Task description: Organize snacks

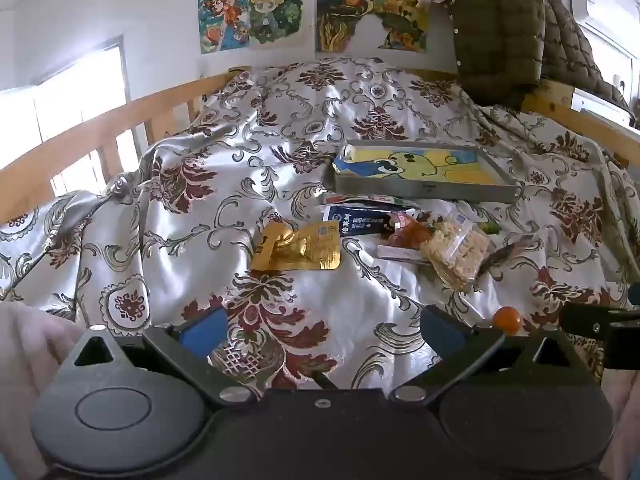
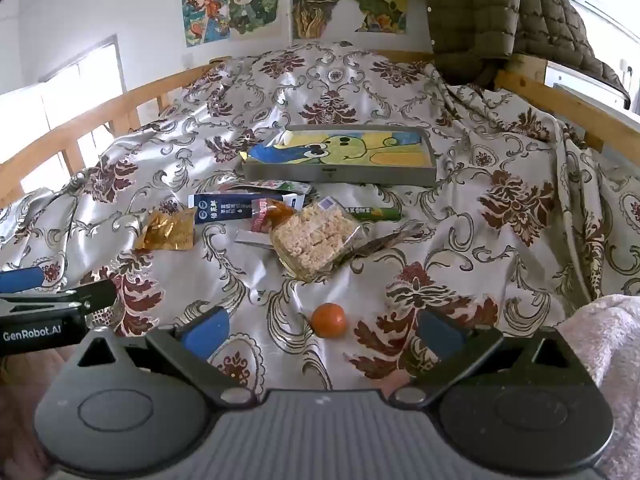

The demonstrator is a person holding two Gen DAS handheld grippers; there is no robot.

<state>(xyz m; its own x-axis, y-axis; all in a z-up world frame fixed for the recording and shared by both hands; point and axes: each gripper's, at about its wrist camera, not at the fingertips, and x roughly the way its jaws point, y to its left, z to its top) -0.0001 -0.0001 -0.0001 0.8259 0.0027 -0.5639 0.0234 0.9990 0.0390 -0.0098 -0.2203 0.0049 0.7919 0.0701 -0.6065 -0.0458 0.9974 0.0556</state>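
Observation:
Snacks lie on a patterned bedspread in front of a grey tray [image 1: 426, 191] [image 2: 340, 176] lined with a cartoon picture. There is a gold foil packet [image 1: 298, 247] [image 2: 168, 230], a dark blue carton [image 1: 360, 224] [image 2: 224, 208], a clear bag of puffed rice cakes [image 1: 456, 250] [image 2: 316, 240], a red-orange packet [image 1: 408, 232] [image 2: 270, 214], a green stick pack [image 2: 372, 213] and a small orange fruit [image 1: 507, 319] [image 2: 329, 320]. My left gripper [image 1: 324, 330] is open and empty, short of the gold packet. My right gripper [image 2: 324, 334] is open, with the fruit between its fingers, untouched.
The bed has wooden rails [image 1: 80, 136] on the left and right [image 2: 568, 100]. An olive quilted jacket [image 1: 504, 28] hangs over the far right corner. Posters [image 1: 312, 12] hang on the wall behind. A pink fleece sleeve [image 2: 608, 344] is at the right edge.

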